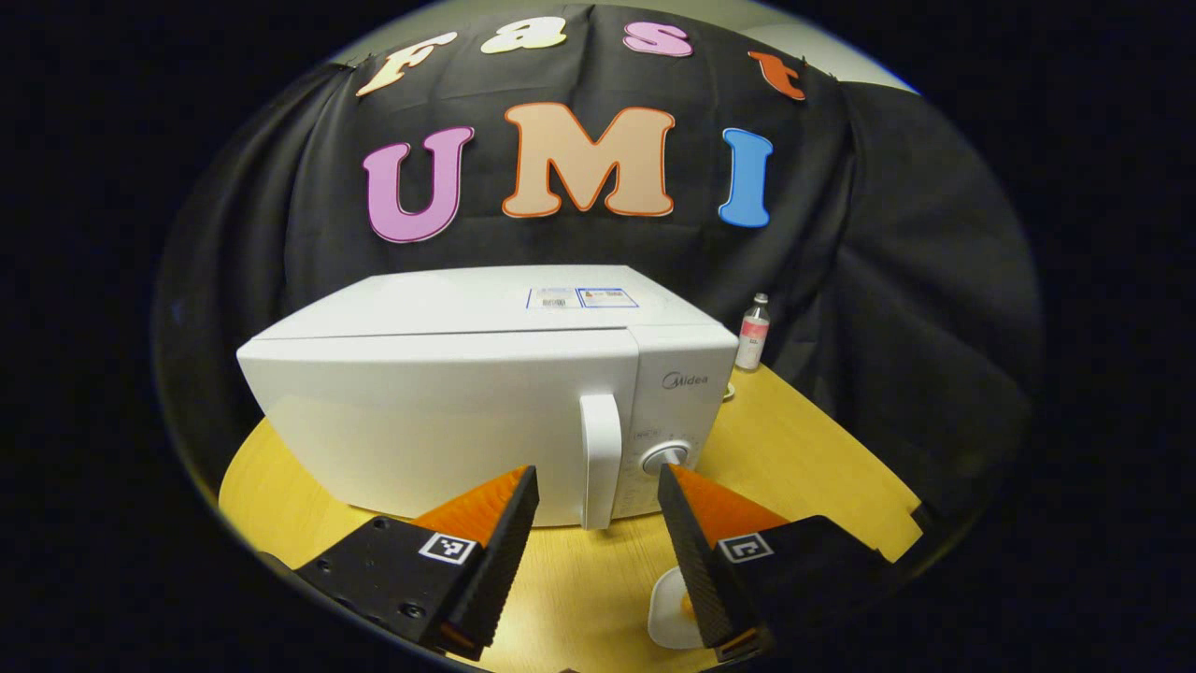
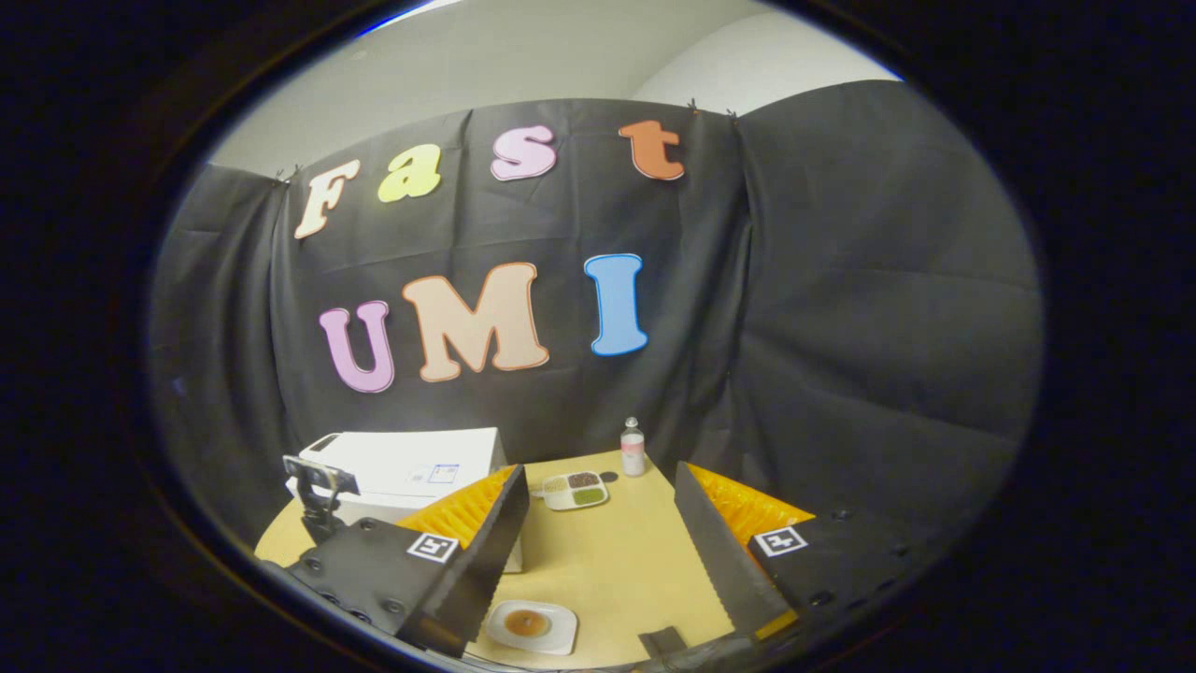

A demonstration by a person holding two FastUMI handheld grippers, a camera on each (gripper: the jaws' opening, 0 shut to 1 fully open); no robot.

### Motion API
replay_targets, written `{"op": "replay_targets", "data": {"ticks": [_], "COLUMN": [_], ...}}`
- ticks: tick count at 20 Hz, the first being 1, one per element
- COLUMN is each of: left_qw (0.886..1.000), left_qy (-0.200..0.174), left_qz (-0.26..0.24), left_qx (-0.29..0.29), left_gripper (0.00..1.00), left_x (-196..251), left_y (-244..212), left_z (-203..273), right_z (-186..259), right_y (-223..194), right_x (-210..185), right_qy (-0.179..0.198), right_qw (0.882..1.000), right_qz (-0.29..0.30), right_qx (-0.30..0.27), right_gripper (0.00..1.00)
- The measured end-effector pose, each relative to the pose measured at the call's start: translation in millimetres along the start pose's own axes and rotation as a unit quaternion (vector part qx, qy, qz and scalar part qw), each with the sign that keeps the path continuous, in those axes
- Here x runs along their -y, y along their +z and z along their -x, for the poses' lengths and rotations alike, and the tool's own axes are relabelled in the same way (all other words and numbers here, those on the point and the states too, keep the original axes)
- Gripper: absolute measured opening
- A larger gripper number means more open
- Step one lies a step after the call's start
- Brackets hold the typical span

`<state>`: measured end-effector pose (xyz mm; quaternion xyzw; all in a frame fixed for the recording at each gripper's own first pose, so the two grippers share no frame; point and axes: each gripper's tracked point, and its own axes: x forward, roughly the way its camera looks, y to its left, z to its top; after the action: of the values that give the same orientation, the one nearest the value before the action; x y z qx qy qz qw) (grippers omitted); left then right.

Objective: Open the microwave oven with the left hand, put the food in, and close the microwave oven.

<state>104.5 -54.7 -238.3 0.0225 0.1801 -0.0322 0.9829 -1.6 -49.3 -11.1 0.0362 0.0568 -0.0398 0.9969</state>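
Note:
The white microwave (image 1: 439,411) stands on the yellow table (image 1: 804,467) with its door shut. Its upright handle (image 1: 600,458) and a round dial (image 1: 665,457) are on its right side. My left gripper (image 1: 598,479) is open, just short of the handle, one finger on each side of it. A small white plate of food (image 2: 530,624) lies near the table's front edge; in the left gripper view the plate (image 1: 668,612) is half hidden behind a finger. My right gripper (image 2: 600,477) hangs open above the table (image 2: 617,561), right of the microwave (image 2: 402,463), holding nothing.
A small bottle (image 2: 633,447) stands at the back of the table, right of the microwave; it is the same bottle (image 1: 753,332) in the left gripper view. A divided dish of grains (image 2: 575,489) lies in front of it. Black cloth walls close the booth.

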Motion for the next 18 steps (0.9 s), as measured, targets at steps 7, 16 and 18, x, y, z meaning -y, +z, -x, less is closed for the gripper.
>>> {"op": "replay_targets", "data": {"ticks": [7,16,18], "left_qw": [1.0,0.999,0.999], "left_qy": [0.01,0.016,0.023], "left_qz": [-0.015,-0.016,-0.022], "left_qx": [-0.015,-0.026,-0.032], "left_gripper": [0.66,0.39,0.31], "left_x": [-1,3,-1], "left_y": [-18,-25,-26], "left_z": [-28,-47,-50], "right_z": [4,5,3], "right_y": [-12,-18,-22], "right_x": [6,-1,2], "right_qy": [-0.015,0.002,0.001], "right_qw": [1.0,0.999,0.999], "right_qz": [0.002,0.006,0.011], "right_qx": [-0.019,-0.034,-0.036], "right_gripper": [0.92,0.99,0.99]}}
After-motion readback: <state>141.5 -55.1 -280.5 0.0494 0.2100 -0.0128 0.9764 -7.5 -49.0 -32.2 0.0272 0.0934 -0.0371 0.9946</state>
